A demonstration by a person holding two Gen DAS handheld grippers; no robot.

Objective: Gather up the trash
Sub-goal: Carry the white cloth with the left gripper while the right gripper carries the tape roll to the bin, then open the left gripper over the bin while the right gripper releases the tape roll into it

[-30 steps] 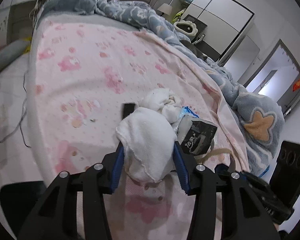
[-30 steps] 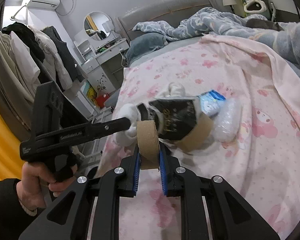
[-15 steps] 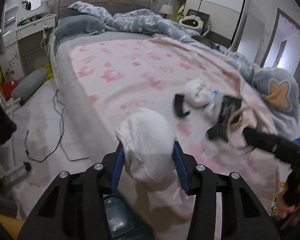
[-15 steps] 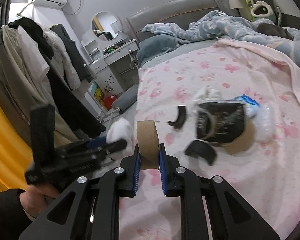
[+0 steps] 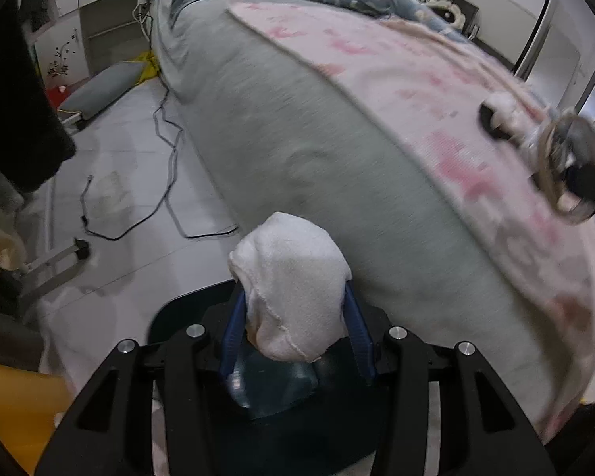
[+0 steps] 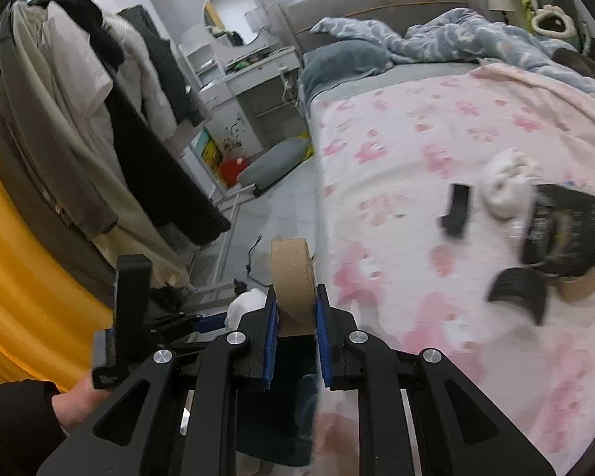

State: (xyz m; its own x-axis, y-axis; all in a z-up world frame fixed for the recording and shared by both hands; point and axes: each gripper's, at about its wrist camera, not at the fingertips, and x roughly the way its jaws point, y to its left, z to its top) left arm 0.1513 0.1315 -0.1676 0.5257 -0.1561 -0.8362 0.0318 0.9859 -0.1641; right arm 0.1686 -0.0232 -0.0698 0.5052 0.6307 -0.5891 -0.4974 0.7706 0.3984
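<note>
My left gripper [image 5: 293, 313] is shut on a crumpled white cloth wad [image 5: 293, 285] and holds it off the bed's side, above a dark bin with a bluish liner [image 5: 273, 384] on the floor. My right gripper [image 6: 295, 313] is shut on a brown cardboard tape roll [image 6: 293, 281] at the bed's edge. More trash lies on the pink bed cover [image 6: 416, 150]: a black packet [image 6: 563, 234], a white wad [image 6: 503, 190], two black curved pieces [image 6: 456, 210] [image 6: 517, 289] and a cardboard piece [image 6: 583, 285]. The left gripper also shows in the right wrist view [image 6: 218, 317].
The grey mattress side [image 5: 297, 127] fills the middle of the left wrist view. Cables [image 5: 166, 150] trail on the tiled floor. Clothes hang on a rack [image 6: 99, 119] at left, with a yellow surface [image 6: 15, 277] beside it. A dressing table [image 6: 253, 79] stands by the headboard.
Both grippers have drawn back from the trash pile toward the bed's edge. The left gripper with the cloth wad has swung down off the bed, over the dark bin.
</note>
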